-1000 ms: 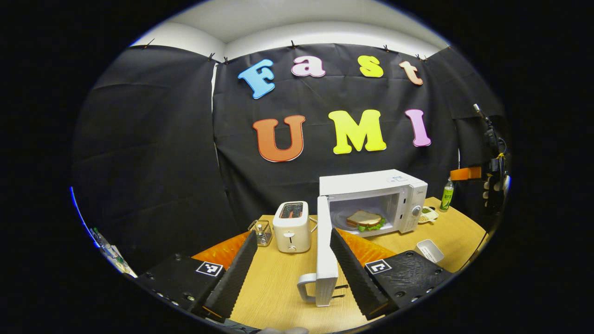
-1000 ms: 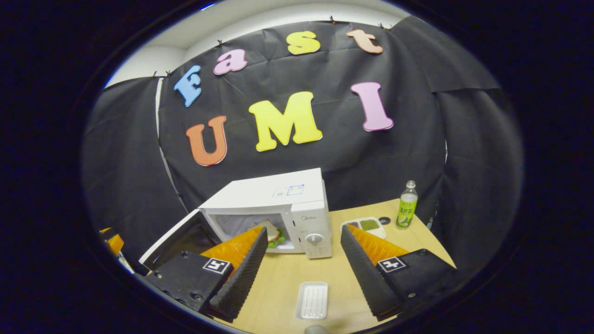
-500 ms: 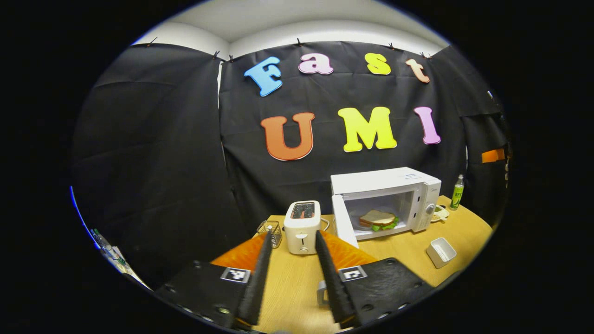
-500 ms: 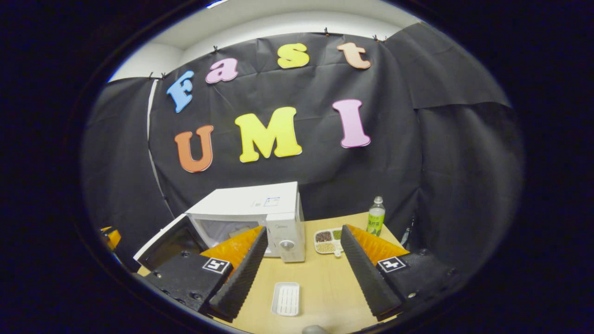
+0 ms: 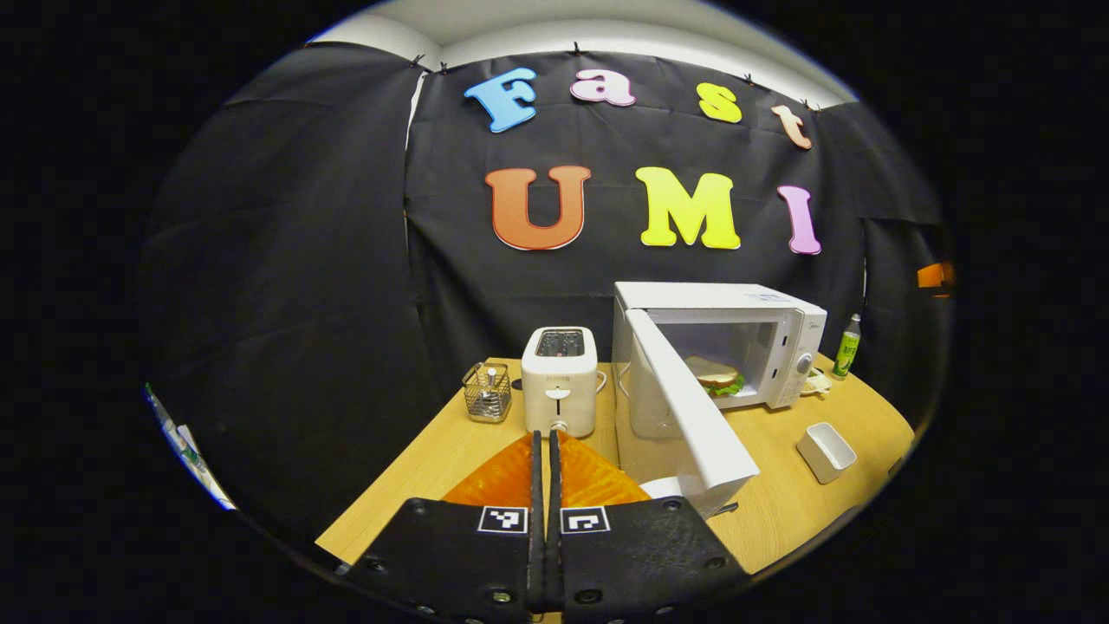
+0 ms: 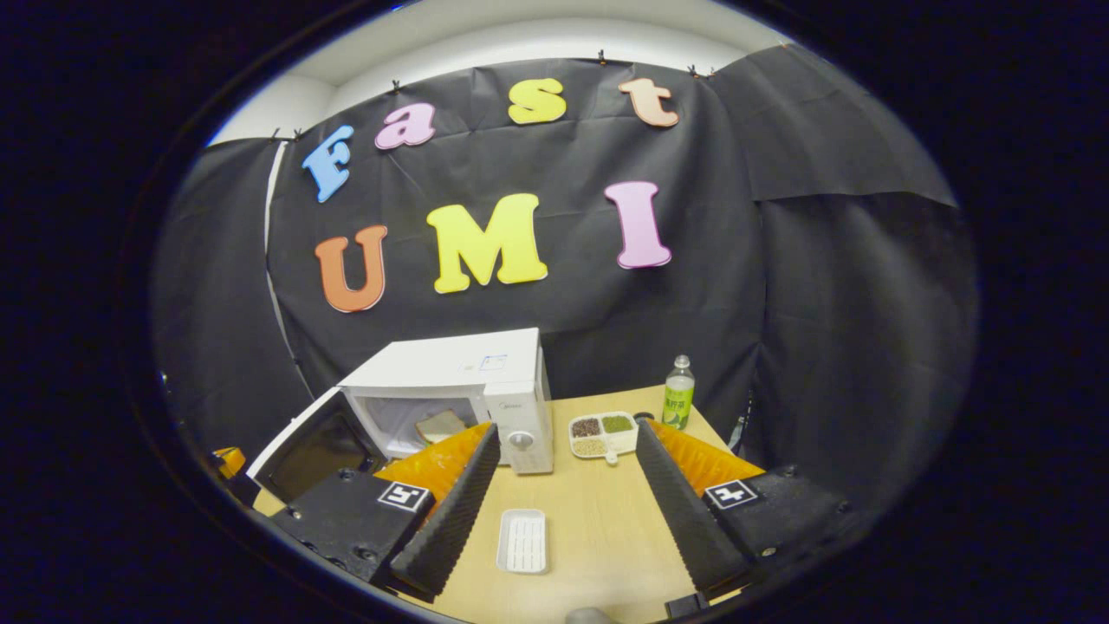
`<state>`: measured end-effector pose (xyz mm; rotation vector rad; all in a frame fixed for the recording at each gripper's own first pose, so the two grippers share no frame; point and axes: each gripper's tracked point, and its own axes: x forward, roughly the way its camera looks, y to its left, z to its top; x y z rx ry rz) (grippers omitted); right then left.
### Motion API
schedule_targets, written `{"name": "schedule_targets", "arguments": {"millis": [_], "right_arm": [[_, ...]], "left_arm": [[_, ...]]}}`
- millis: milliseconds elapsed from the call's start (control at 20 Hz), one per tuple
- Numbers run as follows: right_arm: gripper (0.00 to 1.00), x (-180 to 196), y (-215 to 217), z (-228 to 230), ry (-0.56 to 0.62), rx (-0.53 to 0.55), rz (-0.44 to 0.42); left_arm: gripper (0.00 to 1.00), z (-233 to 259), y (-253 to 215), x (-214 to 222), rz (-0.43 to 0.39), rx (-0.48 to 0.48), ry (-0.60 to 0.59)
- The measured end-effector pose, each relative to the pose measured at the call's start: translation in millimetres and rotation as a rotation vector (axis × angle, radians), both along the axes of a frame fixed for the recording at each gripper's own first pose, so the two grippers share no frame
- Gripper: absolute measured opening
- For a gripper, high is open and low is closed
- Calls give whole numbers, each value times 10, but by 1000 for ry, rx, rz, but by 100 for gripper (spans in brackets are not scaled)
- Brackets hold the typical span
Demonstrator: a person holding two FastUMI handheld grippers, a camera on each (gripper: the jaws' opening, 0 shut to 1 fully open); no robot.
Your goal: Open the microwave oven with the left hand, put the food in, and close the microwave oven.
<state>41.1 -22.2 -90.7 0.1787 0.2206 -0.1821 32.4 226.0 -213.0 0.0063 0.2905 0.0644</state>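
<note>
While the black cloth is hanging across the upper frame below a white ceiling, the wooden table point(image 5: 485, 433) is filling the lower centre. The microwave oven point(image 5: 762, 325) is sitting right of centre, its door point(image 5: 693, 416) standing ajar, the sandwich point(image 5: 715, 374) lying inside; its brand mark is too small to read. The left gripper point(image 5: 546, 451) is pressing its fingers together on nothing. The right gripper point(image 6: 563, 451) is holding its fingers wide apart, empty, above a white tray point(image 6: 523, 541).
</note>
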Motion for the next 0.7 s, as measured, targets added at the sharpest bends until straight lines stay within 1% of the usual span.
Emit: {"name": "schedule_targets", "arguments": {"millis": [50, 100, 150, 200, 350, 400, 450, 500, 550, 650, 700], "right_arm": [[91, -38, -2, -8, 7, 4, -3], [100, -69, 7, -21, 14, 8, -6], [91, -84, 10, -27, 19, 10, -5], [100, -107, 5, -52, 29, 8, -7], [100, -145, -23, -96, 47, 15, -12], [91, -154, -29, -109, 53, 22, -14], [91, -166, -28, -127, 56, 27, -16], [100, -151, -40, -140, 62, 26, -21], [91, -146, -69, -169, 72, 26, -30], [91, -144, -74, -183, 76, 49, -40], [100, -142, -50, -184, 76, 57, -41]], "left_arm": [[0, -104, 15, 24, -2, 0, 14], [0, -162, -6, 60, -17, -4, 15], [0, -230, -41, 78, -38, -11, 23], [0, -314, -59, 88, -48, -2, 33], [0, -521, -196, 120, -87, 14, 67], [0, -539, -202, 143, -91, 27, 68], [0, -553, -264, 151, -102, 19, 66], [0, -558, -334, 131, -114, 5, 68], [0, -576, -411, 124, -129, -3, 71], [0, -598, -538, 140, -154, 0, 71], [0, -602, -623, 137, -168, -6, 69]]}}
